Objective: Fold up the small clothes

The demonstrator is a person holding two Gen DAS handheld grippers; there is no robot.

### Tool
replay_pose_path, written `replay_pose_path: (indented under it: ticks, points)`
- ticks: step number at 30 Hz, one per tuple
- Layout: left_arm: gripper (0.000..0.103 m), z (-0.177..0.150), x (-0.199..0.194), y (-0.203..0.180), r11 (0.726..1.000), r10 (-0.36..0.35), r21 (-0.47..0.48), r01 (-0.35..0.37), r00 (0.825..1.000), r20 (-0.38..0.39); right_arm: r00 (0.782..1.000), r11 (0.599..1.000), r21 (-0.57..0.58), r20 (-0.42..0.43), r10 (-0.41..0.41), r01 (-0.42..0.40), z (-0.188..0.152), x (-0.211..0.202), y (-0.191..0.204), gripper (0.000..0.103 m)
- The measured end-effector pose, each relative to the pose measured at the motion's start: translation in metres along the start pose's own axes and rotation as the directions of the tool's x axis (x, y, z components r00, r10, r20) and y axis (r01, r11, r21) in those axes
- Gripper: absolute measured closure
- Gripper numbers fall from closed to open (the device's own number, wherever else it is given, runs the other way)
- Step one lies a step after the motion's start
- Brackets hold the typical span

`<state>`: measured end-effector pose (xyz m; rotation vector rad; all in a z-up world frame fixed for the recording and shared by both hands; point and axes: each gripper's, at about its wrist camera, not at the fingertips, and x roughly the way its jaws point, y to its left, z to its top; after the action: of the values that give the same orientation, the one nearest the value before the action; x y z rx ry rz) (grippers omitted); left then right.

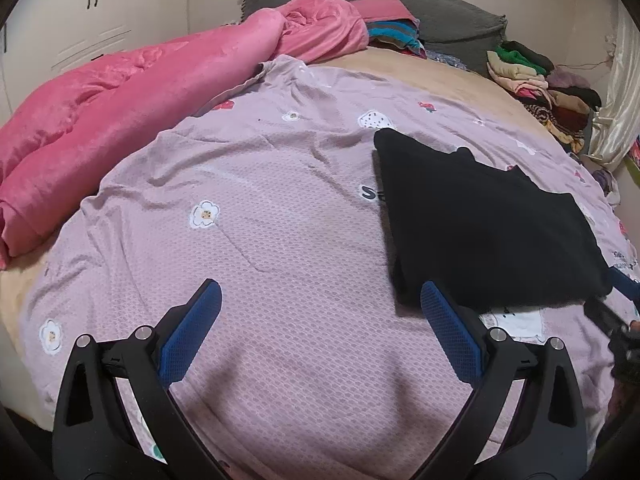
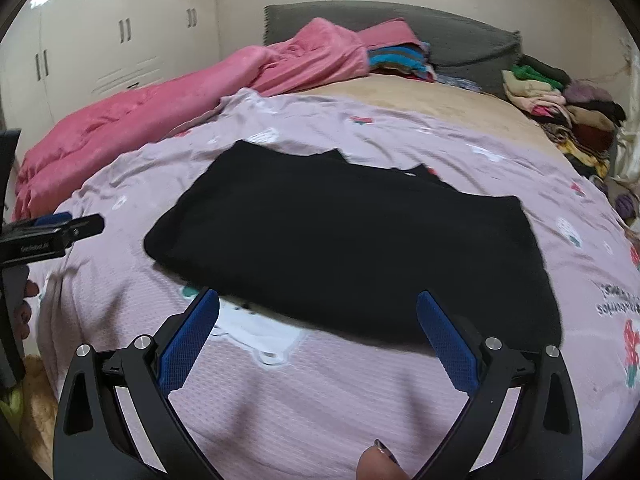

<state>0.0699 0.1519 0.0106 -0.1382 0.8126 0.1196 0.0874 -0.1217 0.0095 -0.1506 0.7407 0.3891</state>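
A black garment [image 2: 352,240] lies flat on the lilac flowered sheet [image 2: 320,380], folded into a rough rectangle. In the left wrist view it [image 1: 488,224] lies to the right. My left gripper [image 1: 320,292] is open and empty, above the sheet just left of the garment's near corner. My right gripper [image 2: 318,300] is open and empty, with its blue pads [image 2: 444,336] over the garment's near edge. The left gripper also shows at the left edge of the right wrist view [image 2: 60,226], and the right gripper at the right edge of the left wrist view [image 1: 616,300].
A pink blanket [image 1: 120,108] is bunched along the bed's left side. A pile of mixed clothes [image 1: 540,84] sits at the far right by the grey headboard [image 1: 400,4]. White wardrobe doors [image 2: 100,40] stand to the left. A fingertip [image 2: 376,464] shows at the bottom.
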Motion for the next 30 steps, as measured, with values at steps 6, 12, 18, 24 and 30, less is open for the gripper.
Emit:
replay_pose_path:
  ticks: [6,12,18,24,30]
  points:
    - [0.01,0.005,0.008,0.004,1.0,0.02,-0.003,-0.02,1.0,-0.007,1.0,0.997,-0.078,-0.021,0.022,-0.024,0.004,0.018,0.028,0.004]
    - [0.01,0.014,0.018,0.005,1.0,0.03,-0.005,-0.03,0.999,-0.022,0.999,0.986,-0.164,-0.029,0.027,-0.031,0.006,0.036,0.054,0.004]
    - [0.01,0.03,0.028,0.002,0.999,0.043,0.017,-0.042,0.999,-0.02,0.999,0.971,-0.24,-0.052,-0.011,-0.002,0.007,0.059,0.073,0.004]
    - [0.01,0.045,0.04,-0.004,0.998,0.049,0.041,-0.048,0.999,-0.022,0.996,0.941,-0.332,-0.047,-0.077,0.057,0.003,0.078,0.09,0.004]
    - [0.01,0.054,0.053,-0.009,0.997,0.061,0.058,-0.059,0.998,-0.031,0.994,0.922,-0.381,-0.043,-0.101,0.077,0.003,0.095,0.098,0.004]
